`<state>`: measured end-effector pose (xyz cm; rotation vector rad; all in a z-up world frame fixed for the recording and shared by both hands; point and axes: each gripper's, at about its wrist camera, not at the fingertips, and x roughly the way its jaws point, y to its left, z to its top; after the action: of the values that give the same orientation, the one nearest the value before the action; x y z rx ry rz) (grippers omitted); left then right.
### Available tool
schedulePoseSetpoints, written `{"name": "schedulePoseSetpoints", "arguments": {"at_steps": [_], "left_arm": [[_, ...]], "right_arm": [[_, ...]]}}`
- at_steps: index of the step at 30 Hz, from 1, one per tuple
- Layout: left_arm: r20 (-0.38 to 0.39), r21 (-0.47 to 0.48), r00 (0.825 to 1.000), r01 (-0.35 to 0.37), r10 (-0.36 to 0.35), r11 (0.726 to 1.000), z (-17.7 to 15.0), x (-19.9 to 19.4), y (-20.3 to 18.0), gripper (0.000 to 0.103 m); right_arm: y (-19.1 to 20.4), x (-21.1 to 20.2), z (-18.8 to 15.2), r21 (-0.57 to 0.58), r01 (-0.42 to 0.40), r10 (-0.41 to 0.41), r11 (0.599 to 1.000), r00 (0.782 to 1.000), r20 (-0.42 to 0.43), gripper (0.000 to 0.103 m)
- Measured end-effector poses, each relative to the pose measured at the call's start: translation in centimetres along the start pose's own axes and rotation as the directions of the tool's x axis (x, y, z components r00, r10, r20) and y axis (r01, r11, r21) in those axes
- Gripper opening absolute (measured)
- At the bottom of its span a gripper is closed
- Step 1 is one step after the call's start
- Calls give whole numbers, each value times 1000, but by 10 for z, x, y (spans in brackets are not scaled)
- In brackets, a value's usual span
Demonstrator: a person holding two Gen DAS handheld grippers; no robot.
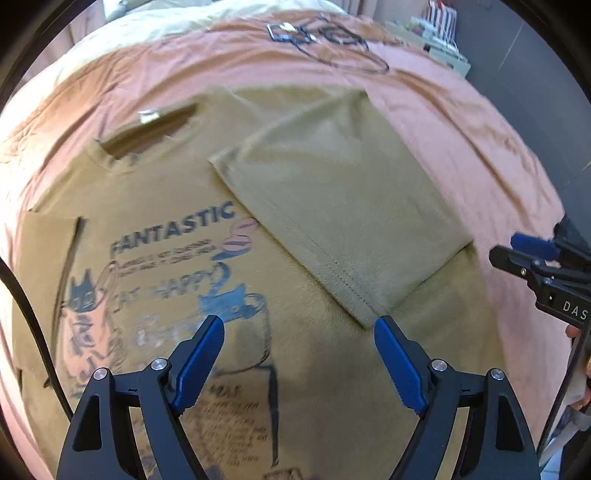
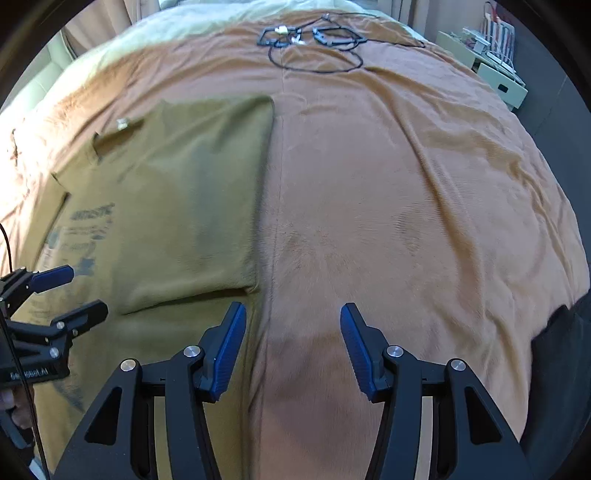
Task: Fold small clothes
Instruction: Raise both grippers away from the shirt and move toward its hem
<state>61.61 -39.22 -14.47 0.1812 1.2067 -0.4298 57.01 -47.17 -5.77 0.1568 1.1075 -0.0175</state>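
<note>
A small olive-tan T-shirt (image 1: 177, 192) with a blue "FANTASTIC" cat print lies flat on the bed, collar away from me. Its right side with the sleeve (image 1: 343, 206) is folded over onto the front. My left gripper (image 1: 299, 350) is open and empty, just above the lower print. My right gripper (image 2: 293, 336) is open and empty, over the shirt's right folded edge (image 2: 258, 221) and the blanket. The shirt also shows in the right wrist view (image 2: 177, 206). The right gripper appears at the left view's right edge (image 1: 532, 258), the left gripper at the right view's left edge (image 2: 62, 295).
A rust-orange blanket (image 2: 406, 184) covers the bed. Black cables and small devices (image 2: 314, 40) lie at its far end. A pale shelf unit with boxes (image 2: 495, 70) stands beyond the right far corner. Cream bedding (image 1: 155, 26) shows at the head.
</note>
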Motion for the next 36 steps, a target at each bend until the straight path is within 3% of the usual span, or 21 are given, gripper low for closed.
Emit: {"name": "schedulePoseSetpoints", "arguments": {"at_steps": [2, 8, 11, 13, 15, 18, 22, 25, 36], "left_arm": [[16, -18, 1000, 13, -12, 1000, -4, -15, 5, 85], [79, -42, 996, 33, -30, 999, -23, -65, 16, 85], [119, -64, 992, 50, -42, 997, -31, -93, 25, 85], [149, -87, 987, 72, -59, 994, -37, -112, 32, 91], [191, -101, 979, 93, -73, 990, -43, -131, 39, 99], [273, -100, 957, 124, -93, 987, -56, -166, 48, 102], [312, -90, 946, 126, -93, 988, -70, -200, 56, 102], [374, -91, 924, 127, -84, 988, -87, -229, 63, 102], [467, -135, 884, 85, -12, 987, -161, -286, 93, 102]], "right_arm": [[-1, -16, -5, 11, -3, 3, 1000, 1000, 14, 52], [6, -72, -26, 33, -24, 21, 999, 997, 74, 80], [15, -101, -42, 18, -14, 12, 1000, 994, 106, 85], [21, -127, -55, 17, -6, 4, 1000, 988, 155, 88], [25, -144, -65, 25, -14, 10, 1000, 985, 172, 103], [33, -168, -79, 27, 7, -12, 1000, 982, 188, 103], [40, -194, -96, 40, -21, 11, 999, 975, 221, 103], [46, -213, -111, 39, -24, 14, 999, 971, 239, 103], [57, -260, -164, 34, -34, 22, 999, 954, 299, 103]]}}
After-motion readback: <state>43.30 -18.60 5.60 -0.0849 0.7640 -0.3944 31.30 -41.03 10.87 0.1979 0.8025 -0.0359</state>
